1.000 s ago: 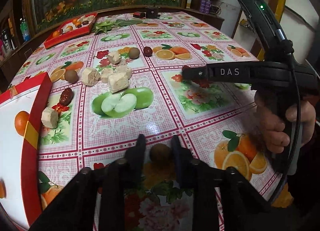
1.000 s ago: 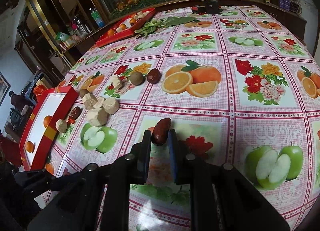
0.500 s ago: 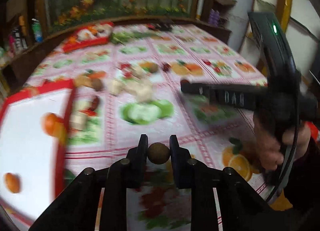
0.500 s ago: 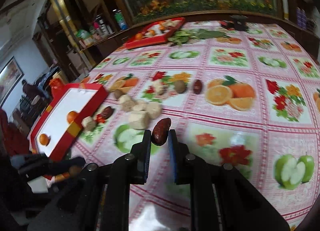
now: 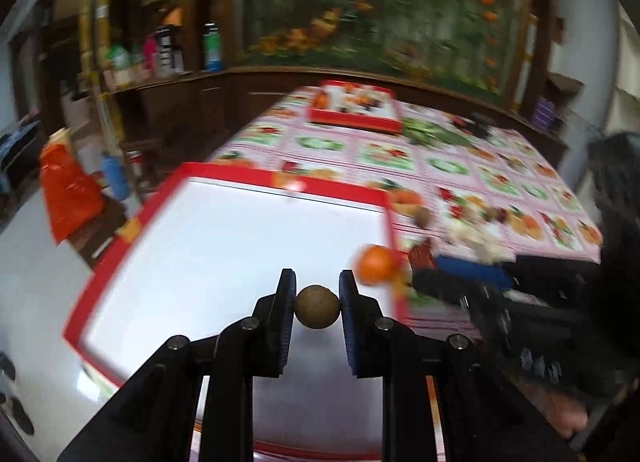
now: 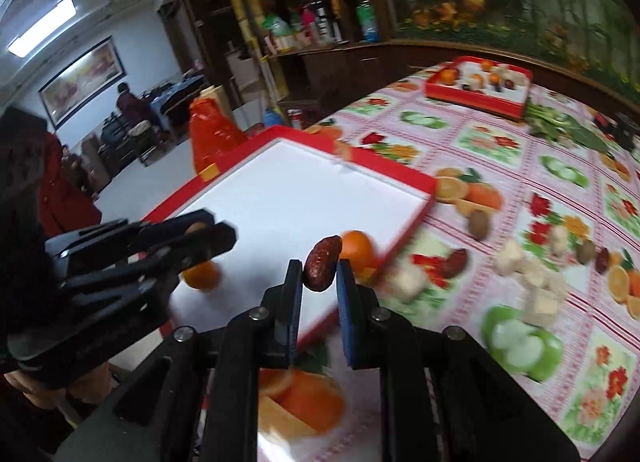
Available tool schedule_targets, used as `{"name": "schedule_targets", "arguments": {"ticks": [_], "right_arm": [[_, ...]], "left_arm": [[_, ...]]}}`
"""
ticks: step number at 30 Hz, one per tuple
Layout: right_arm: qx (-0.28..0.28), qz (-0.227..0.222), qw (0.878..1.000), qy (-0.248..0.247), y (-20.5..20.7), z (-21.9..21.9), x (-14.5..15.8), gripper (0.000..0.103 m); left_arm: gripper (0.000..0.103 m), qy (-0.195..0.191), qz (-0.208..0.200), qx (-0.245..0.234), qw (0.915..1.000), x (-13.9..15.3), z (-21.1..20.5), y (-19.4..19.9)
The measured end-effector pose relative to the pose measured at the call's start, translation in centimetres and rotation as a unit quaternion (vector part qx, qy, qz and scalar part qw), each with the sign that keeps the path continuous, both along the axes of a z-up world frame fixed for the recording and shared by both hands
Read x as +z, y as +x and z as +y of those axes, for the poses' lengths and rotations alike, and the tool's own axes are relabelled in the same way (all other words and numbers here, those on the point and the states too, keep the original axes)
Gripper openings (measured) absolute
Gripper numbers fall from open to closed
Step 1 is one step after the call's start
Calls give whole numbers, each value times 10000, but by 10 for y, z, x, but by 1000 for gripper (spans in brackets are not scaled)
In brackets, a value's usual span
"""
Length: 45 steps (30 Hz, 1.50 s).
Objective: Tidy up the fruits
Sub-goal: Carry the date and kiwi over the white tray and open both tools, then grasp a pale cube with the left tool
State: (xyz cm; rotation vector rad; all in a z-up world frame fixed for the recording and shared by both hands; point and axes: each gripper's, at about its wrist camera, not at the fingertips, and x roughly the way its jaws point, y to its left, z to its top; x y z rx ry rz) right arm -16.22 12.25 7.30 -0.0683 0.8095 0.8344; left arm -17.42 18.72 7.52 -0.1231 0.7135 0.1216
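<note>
A: Fruit-print tablecloth [image 6: 492, 149]; red-rimmed white tray [image 5: 224, 229] below left gripper [image 5: 317, 298], which clamps a round brown fruit [image 5: 317, 306]

B: Right gripper [image 6: 319, 276] pinches the date [image 6: 322, 268], long axis upright, at tray's edge; left nearer

The left wrist view looks forward along its own fingers [image 5: 287, 314] from close above the red-rimmed white tray [image 5: 224, 177], facing the far wall mural [image 5: 384, 13]; the tray fills the near and middle ground, the patterned tablecloth [image 5: 452, 165] recedes to the right. The right wrist view sits to the right of the tray [image 6: 416, 177], also close over the table, facing far and leftward toward the shelves [image 6: 312, 33] and an adjoining room. Both views share the tray, an orange [image 5: 374, 264] [image 6: 358, 248] at its right edge, the far second tray [image 5: 354, 111] [image 6: 478, 87], and each shows the other gripper at its edge.
</note>
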Motion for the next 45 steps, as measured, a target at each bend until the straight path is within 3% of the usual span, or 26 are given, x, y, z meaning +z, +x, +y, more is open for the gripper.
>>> {"name": "schedule_targets", "arguments": {"ticks": [8, 21, 23, 25, 28, 32, 37, 40, 45], "right_arm": [[401, 349, 9984, -173, -2, 55, -22, 19], [472, 678, 9958, -401, 0, 75, -38, 20], [488, 677, 9959, -347, 0, 70, -36, 21], [415, 564, 9973, -231, 0, 63, -32, 28], [238, 403, 9989, 12, 1, 40, -21, 29], [-149, 185, 9994, 243, 5, -5, -8, 29], [-952, 195, 9949, 269, 20, -77, -10, 32], [-1347, 283, 9902, 253, 28, -109, -16, 32], [-1730, 395, 9840, 181, 38, -142, -24, 32]], "left_arm": [[21, -97, 286, 488, 9984, -26, 41, 9], [23, -194, 683, 858, 9938, -47, 66, 11], [32, -199, 690, 886, 9935, -46, 67, 10], [63, -98, 697, 950, 9930, -44, 65, 9], [71, -34, 552, 966, 9938, -38, 59, 7], [74, -30, 355, 652, 9972, -25, 39, 6], [78, -33, 101, -149, 9998, -9, -4, 7], [78, -273, 155, -827, 9961, -8, -35, 9], [78, -492, 551, -1436, 9869, -25, -75, 18]]}}
